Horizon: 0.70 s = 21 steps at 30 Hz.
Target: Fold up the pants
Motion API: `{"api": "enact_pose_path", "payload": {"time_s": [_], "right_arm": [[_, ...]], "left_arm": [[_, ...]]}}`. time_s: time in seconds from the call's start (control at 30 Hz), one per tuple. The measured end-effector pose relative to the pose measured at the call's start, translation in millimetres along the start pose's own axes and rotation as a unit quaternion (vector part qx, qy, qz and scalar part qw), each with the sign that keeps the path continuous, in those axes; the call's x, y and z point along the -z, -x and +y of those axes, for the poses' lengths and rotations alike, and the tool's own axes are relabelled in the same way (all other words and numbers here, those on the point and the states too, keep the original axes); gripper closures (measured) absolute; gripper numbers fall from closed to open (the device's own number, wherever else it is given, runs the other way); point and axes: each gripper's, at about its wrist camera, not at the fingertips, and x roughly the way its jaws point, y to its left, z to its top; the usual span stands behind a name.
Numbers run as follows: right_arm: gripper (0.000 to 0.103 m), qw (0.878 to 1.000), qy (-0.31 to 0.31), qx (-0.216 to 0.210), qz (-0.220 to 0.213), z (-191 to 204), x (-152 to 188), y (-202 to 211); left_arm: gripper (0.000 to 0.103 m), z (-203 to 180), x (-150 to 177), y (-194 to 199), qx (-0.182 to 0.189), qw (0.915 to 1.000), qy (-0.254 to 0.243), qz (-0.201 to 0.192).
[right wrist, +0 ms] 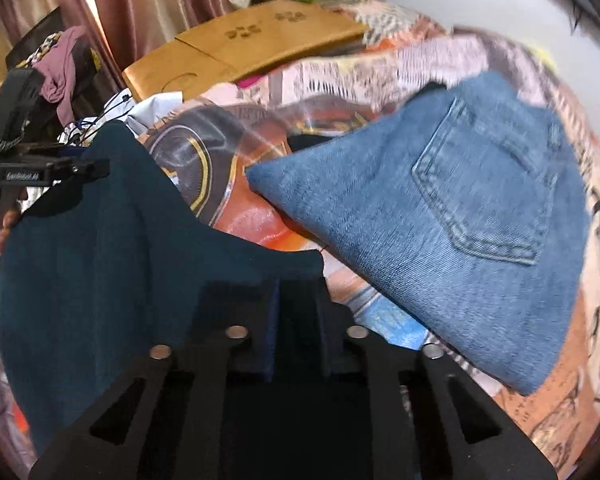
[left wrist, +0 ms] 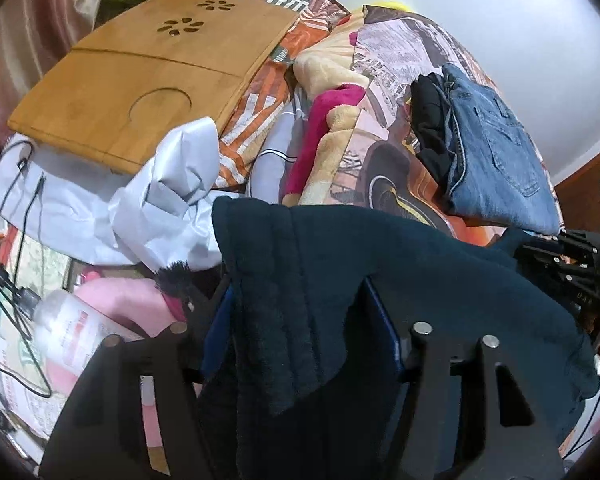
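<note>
Dark teal pants (left wrist: 400, 264) hang lifted above the bed, stretched between my two grippers. My left gripper (left wrist: 300, 320) is shut on a bunched edge of them. My right gripper (right wrist: 296, 312) is shut on the other edge of the same pants (right wrist: 92, 248). The left gripper also shows at the left of the right wrist view (right wrist: 72, 172), and the right gripper shows at the right edge of the left wrist view (left wrist: 560, 256). The cloth hides the fingertips in both views.
Folded blue jeans (right wrist: 460, 216) lie on the patterned bedspread (right wrist: 228, 176), also seen in the left wrist view (left wrist: 496, 152) beside a black garment (left wrist: 432, 128). A wooden lap tray (left wrist: 140, 80), white cloth (left wrist: 160, 200), cables (left wrist: 16, 240) and a bottle (left wrist: 72, 328) lie to the left.
</note>
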Motion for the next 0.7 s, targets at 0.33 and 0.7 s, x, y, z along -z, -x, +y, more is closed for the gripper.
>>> {"api": "enact_pose_path", "payload": {"time_s": [0.33,0.7], "right_arm": [[0.098,0.992,-0.01,0.063,-0.112,-4.2,-12.0,60.3],[0.098,0.988,-0.079,0.084,-0.1,-53.8,-25.2,29.4]], "left_arm": [[0.055,-34.2,-5.9,48.4,-0.042,0.996,-0.048,-0.063],[0.062,-52.2,-59.7,9.6,-0.094,0.9911,-0.081,-0.046]]}}
